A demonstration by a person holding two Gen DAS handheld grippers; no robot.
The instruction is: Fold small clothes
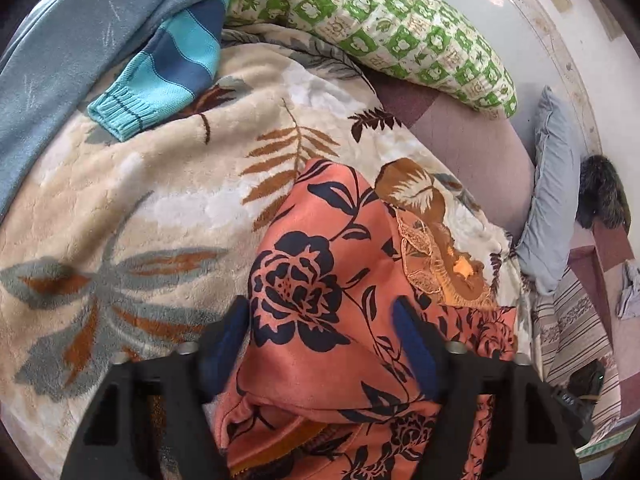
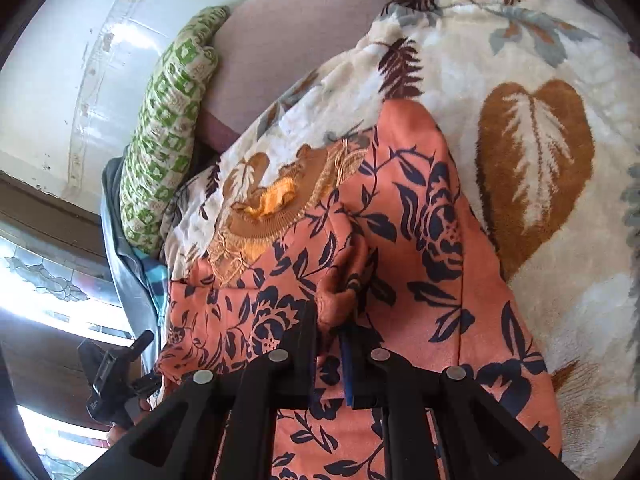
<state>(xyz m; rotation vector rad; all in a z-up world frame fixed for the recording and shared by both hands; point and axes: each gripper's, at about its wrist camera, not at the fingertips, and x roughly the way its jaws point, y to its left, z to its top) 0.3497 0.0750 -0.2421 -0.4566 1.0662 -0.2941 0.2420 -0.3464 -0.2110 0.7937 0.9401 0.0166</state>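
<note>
Bed surface: covered by cream plush blanket [image 1: 168,200] with brown and grey leaf print.
Grey-blue garment [image 1: 80,40] heaped at far edge of blanket in left wrist view, beside a teal-and-navy striped knit sleeve [image 1: 168,76].
Long green-and-white patterned pillow [image 1: 380,20] lay along the pale wall, beyond the blanket.
Coral satin garment with navy floral print [image 1: 320,280] lay bunched on the blanket, lace-trimmed neckline [image 2: 272,200] turned toward the pillow.
Left claw [image 1: 320,344]: spread wide, blue-padded fingers [image 1: 412,340] either side of a raised fold of the coral garment, not pressed on it.
Right claw [image 2: 330,316]: drawn narrow, pinched on a gathered ridge of the same garment.
</note>
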